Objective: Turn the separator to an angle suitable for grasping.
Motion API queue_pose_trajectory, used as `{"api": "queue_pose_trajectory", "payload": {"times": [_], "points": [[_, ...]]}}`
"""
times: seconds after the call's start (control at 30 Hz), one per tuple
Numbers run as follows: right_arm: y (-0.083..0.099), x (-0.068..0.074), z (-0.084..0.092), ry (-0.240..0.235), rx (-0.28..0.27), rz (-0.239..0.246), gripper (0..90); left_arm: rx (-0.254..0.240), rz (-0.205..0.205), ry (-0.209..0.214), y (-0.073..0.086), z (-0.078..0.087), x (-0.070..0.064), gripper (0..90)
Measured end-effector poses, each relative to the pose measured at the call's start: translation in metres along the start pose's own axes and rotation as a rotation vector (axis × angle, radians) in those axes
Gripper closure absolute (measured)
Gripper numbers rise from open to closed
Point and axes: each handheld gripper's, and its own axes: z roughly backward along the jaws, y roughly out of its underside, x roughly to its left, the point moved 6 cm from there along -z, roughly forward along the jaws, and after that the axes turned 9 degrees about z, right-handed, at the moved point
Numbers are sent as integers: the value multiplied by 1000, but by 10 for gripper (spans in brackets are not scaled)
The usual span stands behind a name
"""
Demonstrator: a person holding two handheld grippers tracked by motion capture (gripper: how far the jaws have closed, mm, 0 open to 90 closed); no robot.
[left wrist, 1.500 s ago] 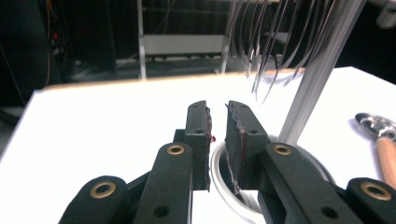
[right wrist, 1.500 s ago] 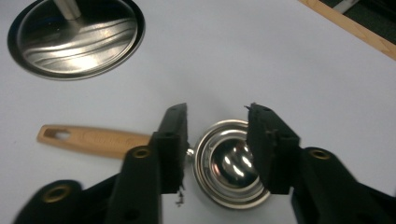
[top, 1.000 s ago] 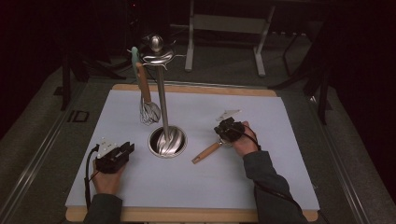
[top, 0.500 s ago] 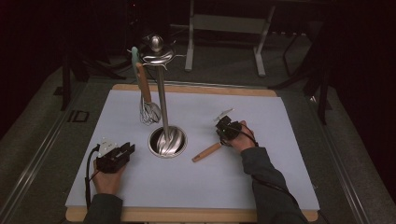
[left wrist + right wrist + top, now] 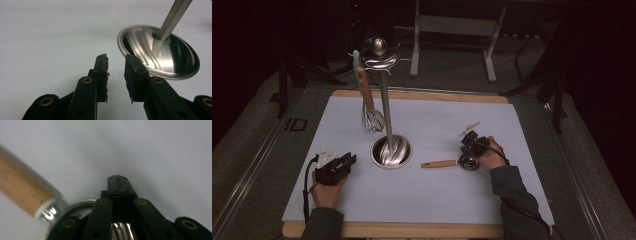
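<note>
1. The right hand-held gripper point(image 5: 469, 150) hangs over the metal end of a wooden-handled utensil point(image 5: 439, 163) lying on the table point(image 5: 512, 200); its jaws are pressed together with nothing between them.
2. The wooden handle points away from this gripper toward the metal stand point(image 5: 391, 151).
3. The left hand-held gripper point(image 5: 116, 72) rests with jaws spread and empty, having just been opening; the stand's base sits just beyond its tips.
4. A whisk point(image 5: 372, 119) hangs from the stand.

Black fingers point(image 5: 101, 75) with brass-ringed screw holes; grey sleeves point(image 5: 517, 195); black cables.
</note>
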Motion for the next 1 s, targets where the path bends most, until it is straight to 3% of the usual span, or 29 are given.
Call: {"api": "queue_pose_trajectory", "payload": {"times": [0.03,0.17,0.43,0.53,0.73,0.9,1.0], "points": [[11,3,6,-17,1,-18,895,1,0,-2,0,0,0,715],[25,11,16,-37,6,-15,893,2,0,-4,0,0,0,715],[40,33,30,-88,15,14,889,1,-2,-6,0,0,0,713],[36,38,35,-93,-7,30,842,1,-3,-7,0,0,0,714],[12,48,45,-208,-104,34,724,-1,-5,-12,0,0,0,714],[4,59,39,-294,-52,63,655,-3,-7,-10,0,0,0,714],[3,66,34,-341,-26,56,672,-3,-7,-10,0,0,0,714]]}}
